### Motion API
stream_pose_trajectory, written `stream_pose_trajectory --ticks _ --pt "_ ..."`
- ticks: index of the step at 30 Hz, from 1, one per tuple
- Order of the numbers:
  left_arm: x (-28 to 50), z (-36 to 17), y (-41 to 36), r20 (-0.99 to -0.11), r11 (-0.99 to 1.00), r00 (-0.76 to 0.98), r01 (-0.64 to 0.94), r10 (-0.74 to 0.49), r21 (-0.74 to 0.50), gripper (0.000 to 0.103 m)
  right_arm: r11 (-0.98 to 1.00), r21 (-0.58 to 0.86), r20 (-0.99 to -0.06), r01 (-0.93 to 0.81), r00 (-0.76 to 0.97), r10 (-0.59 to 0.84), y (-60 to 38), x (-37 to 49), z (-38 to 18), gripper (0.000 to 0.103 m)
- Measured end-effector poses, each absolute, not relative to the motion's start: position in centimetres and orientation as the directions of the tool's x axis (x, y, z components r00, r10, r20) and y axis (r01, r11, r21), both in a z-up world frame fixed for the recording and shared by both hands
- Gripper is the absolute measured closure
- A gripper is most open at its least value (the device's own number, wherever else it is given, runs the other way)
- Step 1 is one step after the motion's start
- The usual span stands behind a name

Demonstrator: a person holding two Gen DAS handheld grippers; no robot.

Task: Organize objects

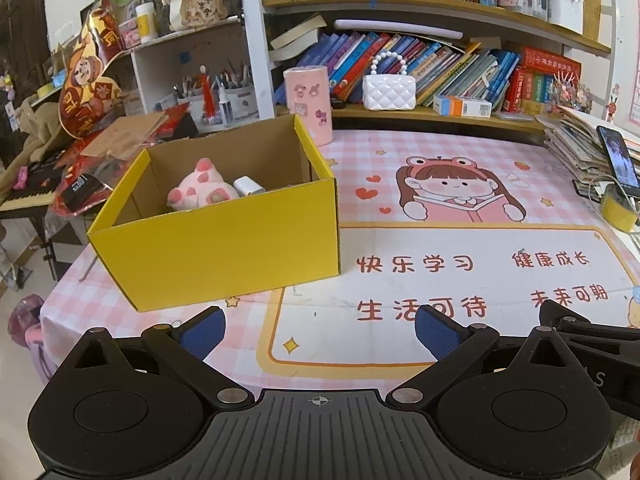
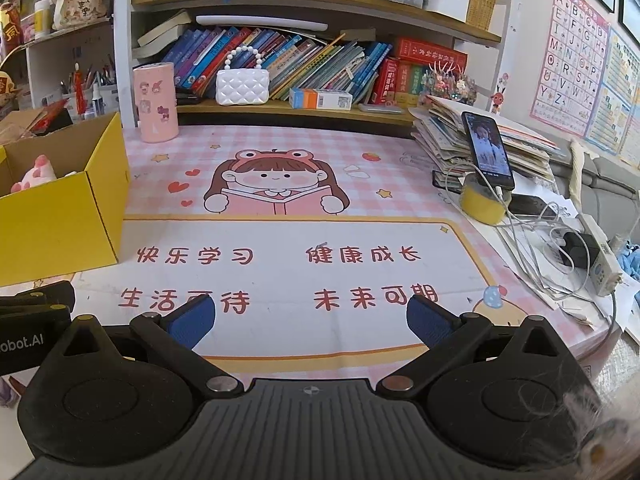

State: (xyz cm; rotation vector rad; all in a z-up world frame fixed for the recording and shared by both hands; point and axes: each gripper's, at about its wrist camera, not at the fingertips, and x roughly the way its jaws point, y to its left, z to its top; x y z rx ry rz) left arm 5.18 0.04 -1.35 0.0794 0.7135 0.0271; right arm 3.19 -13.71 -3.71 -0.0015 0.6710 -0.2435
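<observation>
Yellow box (image 1: 224, 240) holds plush pig (image 1: 200, 188); tools gape.

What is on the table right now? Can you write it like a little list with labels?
box: yellow cardboard box, open, on the table's left side
inside box: pink plush toy and a small white object
table cover: pink checked mat with a cartoon girl reading
behind box: pink canister with stickers
right edge: phone propped on a yellow tape roll
left gripper: fingers open, holding nothing
right gripper: fingers open, holding nothing
</observation>
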Motion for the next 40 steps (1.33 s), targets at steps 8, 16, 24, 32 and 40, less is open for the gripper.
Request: stream_pose_trajectory --ticks 8,16,24,32,40 --pt "4.7 -1.2 -0.1 -0.645 0.996 0.762 0.000 0.054 0.084 0.001 0.971 -0.080 -0.611 0.225 0.759 -0.226 -13.8 2.7 -3.5 0.000" --pt "4.4 -1.0 -0.1 -0.641 0.996 0.765 -0.003 0.060 0.090 0.001 0.971 -0.081 -0.609 0.225 0.760 -0.227 -13.7 2.5 -3.5 0.000" --pt "4.3 -0.9 -0.2 -0.639 0.995 0.767 -0.002 0.063 0.096 0.000 0.971 -0.081 -0.608 0.226 0.760 -0.227 -13.8 2.2 -3.4 0.000" --pt "4.2 -1.0 0.3 -0.644 0.997 0.764 0.003 0.045 0.073 0.000 0.971 -0.081 -0.608 0.226 0.760 -0.228 -13.7 2.3 -3.5 0.000" --pt "4.4 -1.1 0.9 -0.646 0.999 0.762 0.000 0.035 0.054 0.000 0.971 -0.087 -0.615 0.221 0.755 -0.226 -13.3 2.1 -3.4 0.000"
